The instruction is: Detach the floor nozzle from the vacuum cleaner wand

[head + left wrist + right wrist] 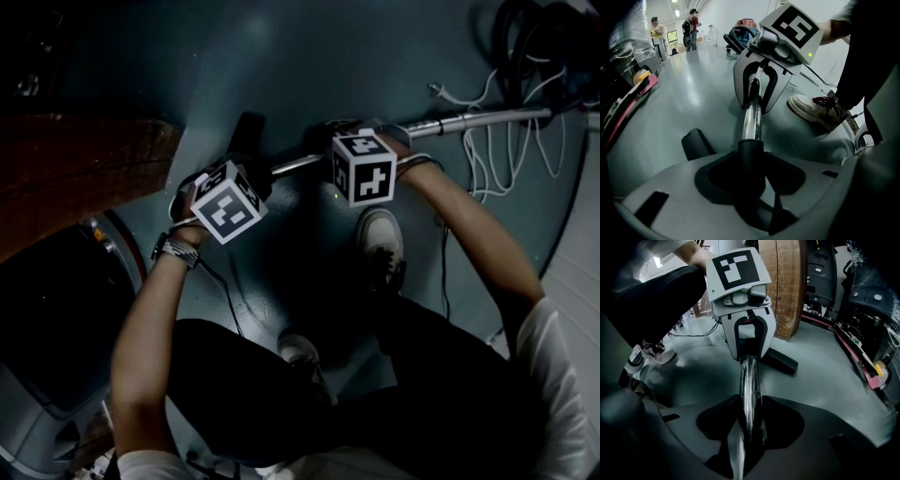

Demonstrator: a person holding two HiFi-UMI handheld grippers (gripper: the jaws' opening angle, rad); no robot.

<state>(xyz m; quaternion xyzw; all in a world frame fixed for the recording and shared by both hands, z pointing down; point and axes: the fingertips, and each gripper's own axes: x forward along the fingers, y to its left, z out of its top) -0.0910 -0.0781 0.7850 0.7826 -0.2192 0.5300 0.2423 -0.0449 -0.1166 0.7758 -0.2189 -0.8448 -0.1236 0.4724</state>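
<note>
Grey-green floor (281, 56) fills the head view. At the bottom of that frame the person's legs stand over it, a white shoe (380, 239) just below the centre. Above the shoe, both grippers sit on the wand (487, 117), facing each other along it. The left gripper (750, 187) is at centre left, its jaws fairly wide and closed round the black collar (750, 154) at the wand's end. The right gripper (747, 427) is just right of it, jaws likewise wide and clamped on the chrome tube. The nozzle (247, 131) lies on the floor just beyond the left gripper. The wand runs on to the upper right, among white cables (487, 159).
</note>
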